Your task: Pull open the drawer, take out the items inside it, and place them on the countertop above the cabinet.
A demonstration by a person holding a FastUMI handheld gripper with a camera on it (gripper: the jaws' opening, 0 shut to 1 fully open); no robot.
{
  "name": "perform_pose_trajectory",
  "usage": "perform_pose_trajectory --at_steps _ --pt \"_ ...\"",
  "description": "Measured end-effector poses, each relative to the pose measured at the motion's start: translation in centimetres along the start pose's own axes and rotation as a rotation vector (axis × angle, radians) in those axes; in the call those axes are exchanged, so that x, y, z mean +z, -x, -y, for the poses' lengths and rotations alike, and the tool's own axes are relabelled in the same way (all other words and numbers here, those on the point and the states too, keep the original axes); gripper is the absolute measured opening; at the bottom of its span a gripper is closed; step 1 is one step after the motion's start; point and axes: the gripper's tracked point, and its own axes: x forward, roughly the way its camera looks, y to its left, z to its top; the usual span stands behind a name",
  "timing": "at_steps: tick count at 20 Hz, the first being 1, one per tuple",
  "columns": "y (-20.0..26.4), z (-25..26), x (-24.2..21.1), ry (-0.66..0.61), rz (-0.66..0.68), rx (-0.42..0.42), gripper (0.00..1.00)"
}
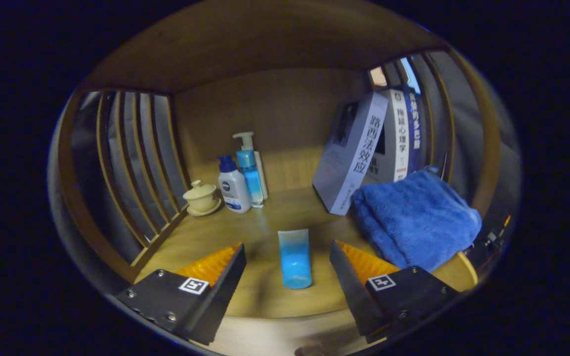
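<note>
Tube lies on the table at lower centre, between the wide-open, empty claw fingers. Placing step appears done; next: withdraw, return to drawer.

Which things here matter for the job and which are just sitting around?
Job: blue tube lying on the countertop between the open tool's fingers, untouched.

Lying about: blue towel, leaning books, two pump bottles, lidded cup.

Three bottles, one tube, three books, one towel, one lidded cup
</note>
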Motion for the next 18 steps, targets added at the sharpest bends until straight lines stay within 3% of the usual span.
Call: perform_pose_trajectory --at_steps 5,8,14,18 --pt "7.9 0.4 3.5 0.177 0.157 -0.023 1.0" --pt "14.0 -0.6 3.8 0.216 0.237 0.005 1.0" --pt "24.3 -1.6 -0.1 0.154 0.255 0.089 0.99" --pt "28.9 1.4 -4.0 0.173 0.26 0.037 0.98"
